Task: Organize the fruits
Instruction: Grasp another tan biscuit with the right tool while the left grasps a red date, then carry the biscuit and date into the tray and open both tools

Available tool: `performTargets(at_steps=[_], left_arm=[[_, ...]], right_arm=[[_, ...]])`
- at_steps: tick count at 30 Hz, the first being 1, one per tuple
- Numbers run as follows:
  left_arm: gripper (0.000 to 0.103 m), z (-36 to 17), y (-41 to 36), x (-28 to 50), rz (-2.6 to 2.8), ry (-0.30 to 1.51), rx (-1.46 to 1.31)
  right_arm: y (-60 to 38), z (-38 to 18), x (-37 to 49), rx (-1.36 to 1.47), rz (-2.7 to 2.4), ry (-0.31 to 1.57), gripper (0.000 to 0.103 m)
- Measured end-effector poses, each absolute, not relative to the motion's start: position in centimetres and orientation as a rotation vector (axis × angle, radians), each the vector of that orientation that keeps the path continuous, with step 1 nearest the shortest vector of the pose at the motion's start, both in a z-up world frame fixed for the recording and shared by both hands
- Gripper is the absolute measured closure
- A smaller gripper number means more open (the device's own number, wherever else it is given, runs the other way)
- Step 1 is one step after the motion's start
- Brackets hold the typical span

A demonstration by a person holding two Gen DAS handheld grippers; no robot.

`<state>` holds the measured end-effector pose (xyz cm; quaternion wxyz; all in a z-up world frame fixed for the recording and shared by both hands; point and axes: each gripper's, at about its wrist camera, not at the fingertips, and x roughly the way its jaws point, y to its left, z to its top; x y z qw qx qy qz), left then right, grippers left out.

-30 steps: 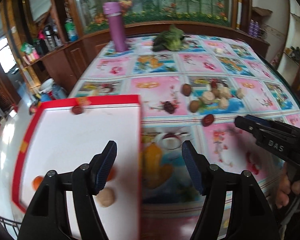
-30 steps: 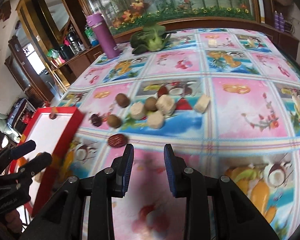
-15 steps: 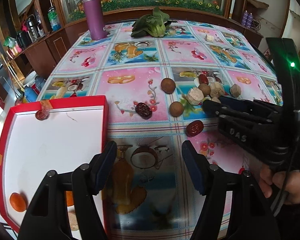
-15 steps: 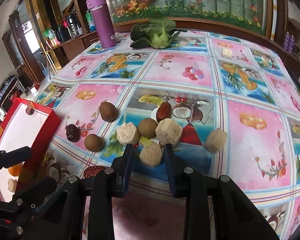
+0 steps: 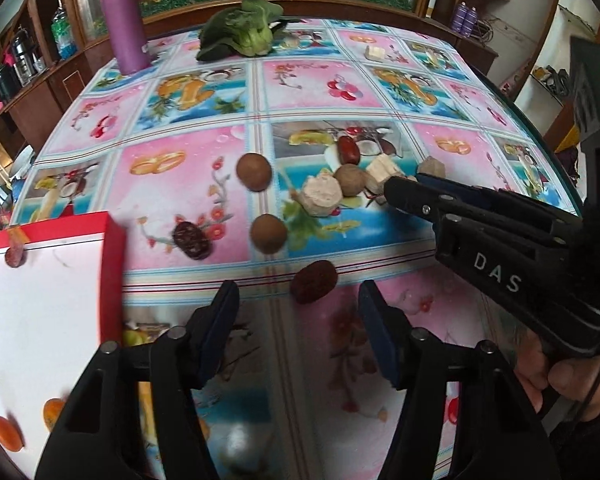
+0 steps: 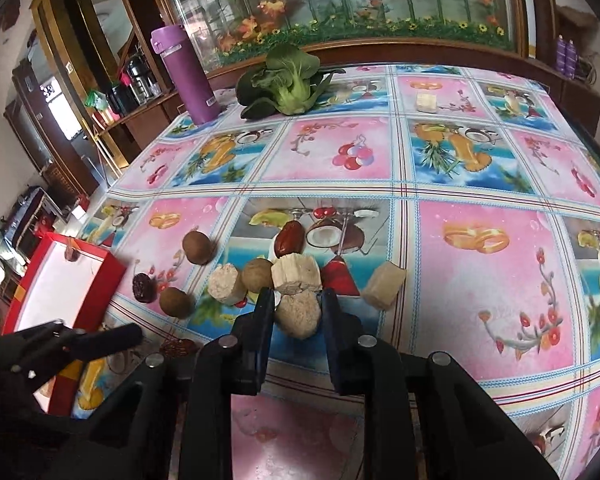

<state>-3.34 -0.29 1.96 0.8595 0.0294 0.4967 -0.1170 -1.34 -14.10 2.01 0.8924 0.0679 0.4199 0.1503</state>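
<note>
Two orange fruits (image 5: 8, 434) in red tray (image 5: 114, 264) cut off; left hand-held gripper (image 5: 298, 306) wide, right hand-held gripper (image 6: 298, 312) straddling beige chunk (image 6: 299, 315).

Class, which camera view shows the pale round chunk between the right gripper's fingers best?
The right wrist view: the pale chunk sits unobstructed between the open right gripper fingers. In the left wrist view, the right gripper hides most of it.

The tray (image 5: 112, 264) lies left of the fruit cluster (image 5: 340, 184), the bottle (image 5: 122, 20) far behind.
</note>
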Motion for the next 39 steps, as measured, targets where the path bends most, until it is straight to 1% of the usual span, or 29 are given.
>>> performTargets(at_steps=[1,2,6,7,9,10,18,25,30,34,39], left_arm=[[0.046,1.8,-0.5,-3.1,-0.249,1.049,0.059],[0.055,1.6,-0.6,-3.0,-0.254,1.054,0.057],[0.062,1.4,-0.7,-2.6,-0.261,1.045,0.064],[0.068,1.4,-0.7,-2.6,-0.265,1.042,0.061],[0.072,1.4,-0.7,-2.5,-0.267,1.039,0.061],[0.075,1.4,-0.7,-2.6,-0.269,1.037,0.062],[0.076,1.8,0.0,-3.3,-0.238,1.011,0.045],[0.076,4.3,2.4,-5.7,-0.151,0.927,0.054],[0.075,6.0,6.2,-7.9,-0.077,0.875,0.025],[0.075,7.1,10.4,-9.4,0.019,0.823,0.005],[0.075,7.4,16.6,-9.8,0.137,0.82,-0.046]], right_arm=[[-14.2,2.1,-1.4,0.145,0.312,0.87,0.081],[-14.3,2.1,-1.4,0.147,0.309,0.869,0.081],[-14.6,2.3,-1.3,0.163,0.304,0.863,0.08],[-14.6,2.2,-1.3,0.165,0.303,0.863,0.081],[-14.6,2.2,-1.3,0.169,0.303,0.866,0.081],[-14.7,2.1,-1.2,0.173,0.302,0.869,0.081],[-15.0,2.1,-1.2,0.202,0.309,0.85,0.081],[-15.4,2.9,-1.9,0.233,0.31,0.778,0.081],[-15.0,3.3,-2.7,0.272,0.322,0.755,0.081],[-12.5,4.5,-4.7,0.263,0.381,0.71,0.081],[-6.3,4.5,-4.9,0.276,0.536,0.797,0.081]])
